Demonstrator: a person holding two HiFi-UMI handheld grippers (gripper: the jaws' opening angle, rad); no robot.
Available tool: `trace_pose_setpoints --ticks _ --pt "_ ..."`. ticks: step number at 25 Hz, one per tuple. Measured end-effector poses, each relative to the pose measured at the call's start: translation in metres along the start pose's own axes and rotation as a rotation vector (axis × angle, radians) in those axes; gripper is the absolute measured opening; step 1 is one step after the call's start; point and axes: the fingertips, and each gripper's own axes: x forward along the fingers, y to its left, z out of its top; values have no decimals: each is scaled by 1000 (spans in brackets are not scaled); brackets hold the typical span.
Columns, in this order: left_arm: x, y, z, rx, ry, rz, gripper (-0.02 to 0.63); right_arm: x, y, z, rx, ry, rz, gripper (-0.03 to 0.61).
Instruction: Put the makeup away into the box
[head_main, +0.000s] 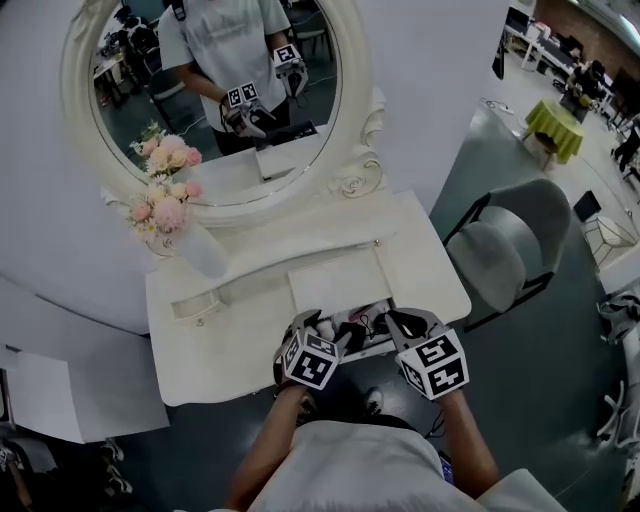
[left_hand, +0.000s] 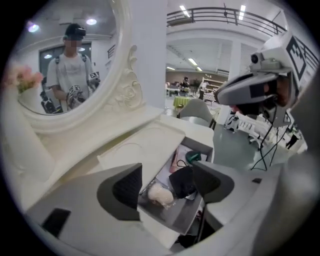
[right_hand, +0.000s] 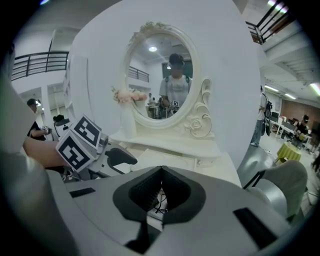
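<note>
The box is an open grey drawer (head_main: 372, 312) at the front edge of the white dressing table (head_main: 230, 340). In the left gripper view the drawer (left_hand: 181, 212) holds a pale round puff (left_hand: 160, 194), a black item (left_hand: 182, 181), a green item (left_hand: 193, 157) and a pink stick (left_hand: 174, 161). My left gripper (head_main: 318, 332) (left_hand: 167, 187) hangs open above the drawer's left part, nothing between its pads. My right gripper (head_main: 402, 325) (right_hand: 161, 176) is shut and empty beside it, over the drawer's right end.
A flat white panel (head_main: 335, 280) lies just behind the drawer. An oval mirror (head_main: 215, 90) and a vase of pink flowers (head_main: 165, 205) stand at the table's back. A grey chair (head_main: 520, 245) is to the right on the floor.
</note>
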Motion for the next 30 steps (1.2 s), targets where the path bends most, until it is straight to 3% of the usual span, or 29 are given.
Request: trace_pose_setpoints --ticks 2,5,9,13,19,30 --pt "-18 11 7 -34 -44 26 337 0 4 15 -18 -22 -2 2" --pt "-52 30 15 -55 -112 80 246 1 15 39 -57 -53 1 2" --pt "-100 50 25 -70 -208 137 185 1 36 70 -99 -96 20 2" --pt "-145 62 36 -58 -294 186 105 -6 65 104 -94 -175 95 2" --pt "-205 76 60 -71 -468 220 11 -19 92 154 -184 -287 110 2" --pt "-269 103 71 48 -500 425 -5 -26 127 206 -292 -390 154 2"
